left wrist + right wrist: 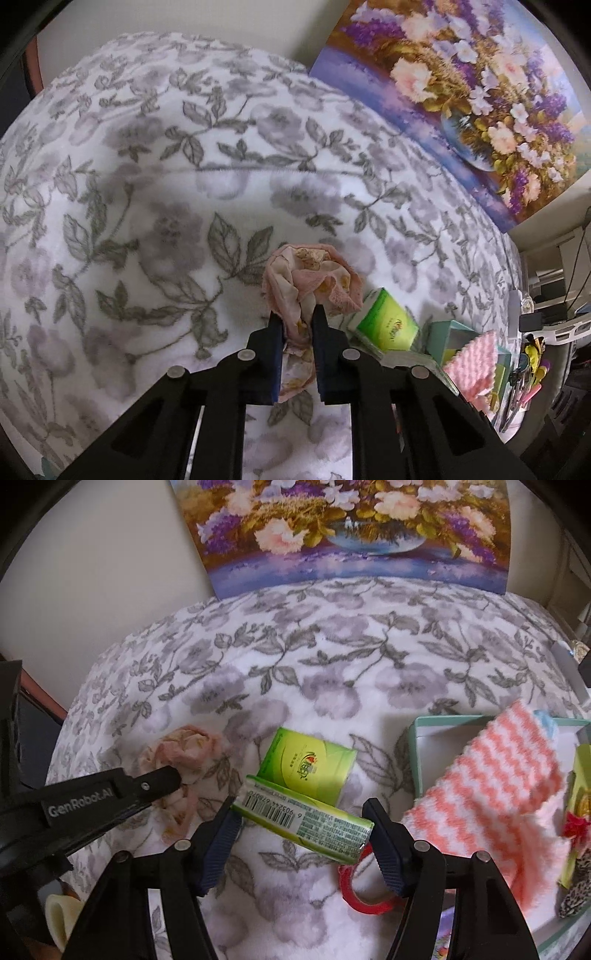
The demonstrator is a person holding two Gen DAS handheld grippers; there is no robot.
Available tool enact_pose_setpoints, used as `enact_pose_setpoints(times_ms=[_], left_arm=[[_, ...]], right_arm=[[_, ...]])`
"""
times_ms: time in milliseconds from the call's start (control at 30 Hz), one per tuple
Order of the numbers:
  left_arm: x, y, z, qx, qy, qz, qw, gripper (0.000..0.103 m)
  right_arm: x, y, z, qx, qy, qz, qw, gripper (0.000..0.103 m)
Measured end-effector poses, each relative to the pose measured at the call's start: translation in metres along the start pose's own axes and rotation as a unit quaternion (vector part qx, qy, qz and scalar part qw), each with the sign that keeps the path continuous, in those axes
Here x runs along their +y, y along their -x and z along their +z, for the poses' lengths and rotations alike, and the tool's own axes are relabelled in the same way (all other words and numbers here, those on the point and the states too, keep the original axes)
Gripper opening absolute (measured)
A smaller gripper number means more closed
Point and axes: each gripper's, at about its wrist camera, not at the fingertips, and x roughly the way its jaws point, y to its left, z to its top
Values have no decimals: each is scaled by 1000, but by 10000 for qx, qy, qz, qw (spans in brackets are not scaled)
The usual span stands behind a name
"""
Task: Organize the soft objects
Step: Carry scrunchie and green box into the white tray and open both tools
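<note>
L gripper (297, 317) pinching pink cloth (310, 280) (crumpled); R gripper (301, 821) wide.

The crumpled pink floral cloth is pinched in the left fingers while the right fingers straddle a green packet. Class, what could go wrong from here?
1. The left gripper pinches only a fold of the pink floral cloth, so it may slip out or trail when lifted.
2. The right gripper is open around the tilted barcode packet; closing could skew it or nudge the green packet behind it.
</note>
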Motion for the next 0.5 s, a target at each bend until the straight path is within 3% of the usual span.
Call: enact_pose_setpoints(times_ms=[500], left_arm=[[-28,37,-10,-357,-239,-44,9991,15]], right_arm=[[-24,38,1,-253,-164,32,9995,71]])
